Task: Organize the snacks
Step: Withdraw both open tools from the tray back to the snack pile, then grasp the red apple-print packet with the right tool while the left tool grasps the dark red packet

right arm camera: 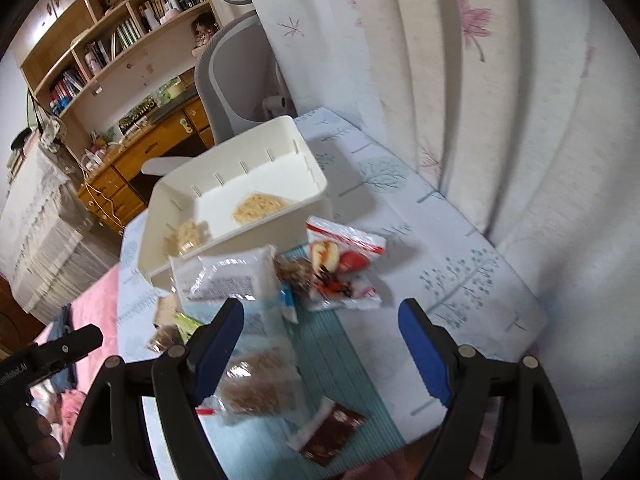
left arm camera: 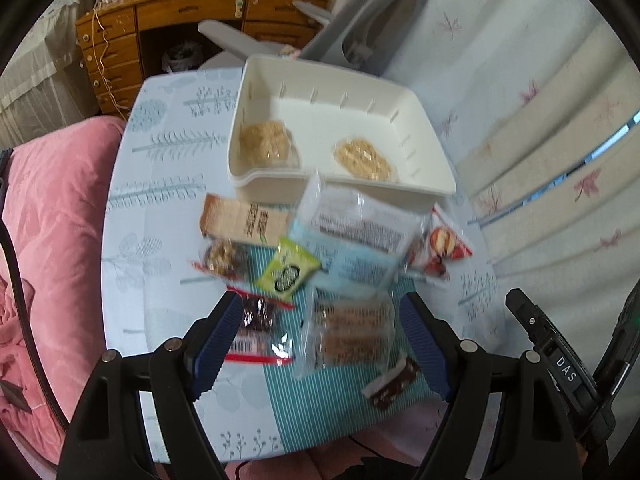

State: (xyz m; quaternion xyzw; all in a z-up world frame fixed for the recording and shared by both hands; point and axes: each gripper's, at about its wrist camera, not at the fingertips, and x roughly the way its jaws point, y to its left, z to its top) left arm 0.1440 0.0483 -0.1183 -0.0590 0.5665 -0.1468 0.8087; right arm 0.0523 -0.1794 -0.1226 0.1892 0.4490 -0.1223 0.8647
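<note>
A white bin (left arm camera: 420, 190) (right arm camera: 256, 244) sits at the table's far side with two tan puffed snacks (left arm camera: 362, 158) (right arm camera: 258, 206) inside. In front of it lies a heap of packets: a large clear bag (left arm camera: 356, 220) (right arm camera: 224, 276), a tan box (left arm camera: 244, 222), a green packet (left arm camera: 288, 270), a red-and-white packet (left arm camera: 440, 246) (right arm camera: 344, 268), a clear pack of brown bars (left arm camera: 352, 332) (right arm camera: 260, 384), a dark chocolate packet (left arm camera: 394, 384) (right arm camera: 332, 432). My left gripper (left arm camera: 316, 344) hangs open above the bar pack. My right gripper (right arm camera: 320, 348) is open over the striped mat, holding nothing.
A striped teal mat (right arm camera: 344, 364) lies under the packets on a tree-print tablecloth (left arm camera: 160, 200) (right arm camera: 460, 272). A pink quilt (left arm camera: 52, 240) is left of the table, curtains (right arm camera: 480, 100) on the right. A grey chair (right arm camera: 240, 76) and a wooden desk (left arm camera: 160, 24) stand behind.
</note>
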